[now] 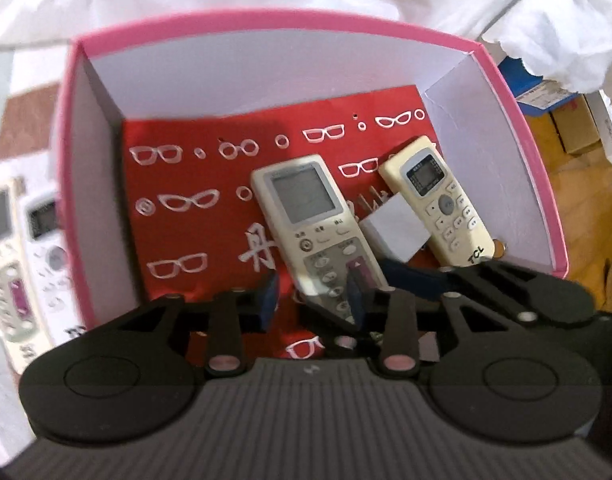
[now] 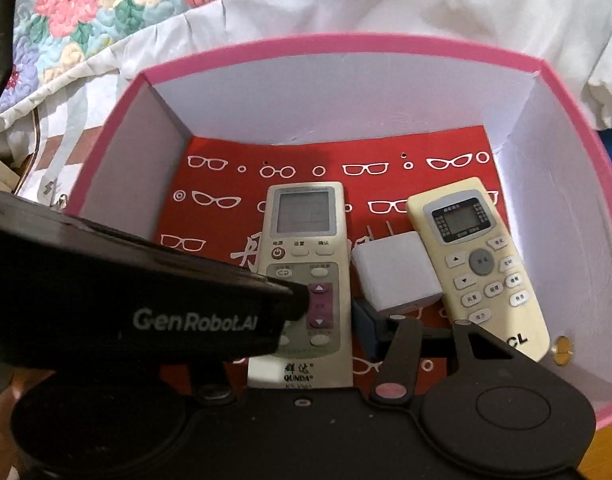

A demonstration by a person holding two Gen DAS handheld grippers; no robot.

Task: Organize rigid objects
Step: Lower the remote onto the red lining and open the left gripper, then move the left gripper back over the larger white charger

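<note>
Left gripper (image 1: 312, 300) stands released, pads astride the near end of the QUNDA remote (image 1: 306, 216) without pressing it. Right gripper's (image 2: 326, 332) state cannot be told: the left unit hides one finger. Both remotes and the charger (image 2: 394, 272) lie in the pink box (image 2: 346, 46); the TCL remote (image 2: 474, 260) is nearest its right wall. Only the left view shows two remotes (image 1: 22, 256) outside the box's left wall.

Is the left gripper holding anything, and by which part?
Nothing held. The left gripper stands open around the button end of the large remote, with one pad clear of it.
</note>
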